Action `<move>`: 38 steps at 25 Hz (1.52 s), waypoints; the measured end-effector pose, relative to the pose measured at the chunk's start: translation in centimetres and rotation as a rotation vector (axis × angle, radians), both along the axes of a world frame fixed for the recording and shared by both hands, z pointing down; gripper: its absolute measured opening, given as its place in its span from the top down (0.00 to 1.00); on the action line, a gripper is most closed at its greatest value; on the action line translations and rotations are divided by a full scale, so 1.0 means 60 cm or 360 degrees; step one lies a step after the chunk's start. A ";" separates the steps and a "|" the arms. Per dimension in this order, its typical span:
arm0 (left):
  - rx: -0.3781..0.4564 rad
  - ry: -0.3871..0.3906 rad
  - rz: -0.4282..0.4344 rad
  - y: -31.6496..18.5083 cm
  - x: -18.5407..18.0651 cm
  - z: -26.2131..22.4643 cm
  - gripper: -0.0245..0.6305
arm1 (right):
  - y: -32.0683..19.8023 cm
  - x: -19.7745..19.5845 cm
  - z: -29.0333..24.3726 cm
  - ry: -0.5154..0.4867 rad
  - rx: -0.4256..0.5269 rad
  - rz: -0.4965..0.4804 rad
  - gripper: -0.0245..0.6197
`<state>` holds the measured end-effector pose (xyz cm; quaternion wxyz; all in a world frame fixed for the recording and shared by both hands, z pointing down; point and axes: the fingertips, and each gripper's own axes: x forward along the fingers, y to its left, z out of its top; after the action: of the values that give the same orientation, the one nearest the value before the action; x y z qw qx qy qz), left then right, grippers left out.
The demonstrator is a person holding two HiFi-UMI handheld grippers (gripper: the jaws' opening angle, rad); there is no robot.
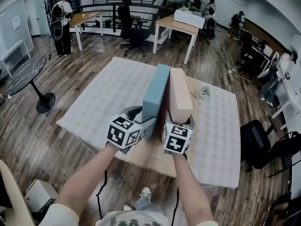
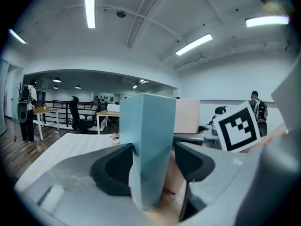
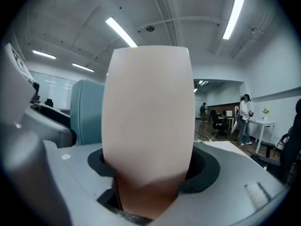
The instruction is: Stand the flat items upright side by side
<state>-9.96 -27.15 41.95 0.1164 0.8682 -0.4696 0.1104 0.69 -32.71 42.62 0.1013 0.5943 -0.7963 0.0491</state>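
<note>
Now the blue box point(image 1: 156, 94) stands upright at mid frame of the head view. Its near end sits between the jaws of the left claw point(image 1: 146, 121), which is clamped on it. Just to its right the pink box point(image 1: 180, 95) also stands upright, side by side with the blue one; whether the two touch I cannot tell. The right claw point(image 1: 178, 122) is clamped on its near end, pads pressed to both faces. Both rest on the desk point(image 1: 94, 102). That makes two boxes, one blue and one pink, and two claws, one on each box.
</note>
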 end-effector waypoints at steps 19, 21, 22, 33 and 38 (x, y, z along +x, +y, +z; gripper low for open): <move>-0.0069 -0.0019 0.0026 0.007 -0.017 0.021 0.52 | 0.089 0.022 0.011 0.0040 -0.0095 -0.0760 0.41; -0.0076 -0.0023 0.0040 0.007 -0.017 0.024 0.52 | 0.093 0.030 0.015 0.0008 -0.0121 -0.0806 0.41; -0.0079 -0.0022 0.0049 0.007 -0.017 0.025 0.52 | 0.095 0.033 0.017 -0.0017 -0.0138 -0.0827 0.41; -0.0082 -0.0010 0.0096 -0.001 -0.006 0.023 0.53 | 0.099 0.013 0.035 -0.0166 -0.0201 -0.0904 0.52; -0.0081 -0.0020 0.0098 -0.002 -0.008 0.023 0.53 | 0.093 -0.017 0.037 -0.0181 -0.0188 -0.0846 0.52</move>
<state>-10.42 -27.28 43.36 0.1321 0.8782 -0.4405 0.1314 -0.33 -27.12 44.84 0.1001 0.3540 -0.9245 0.1003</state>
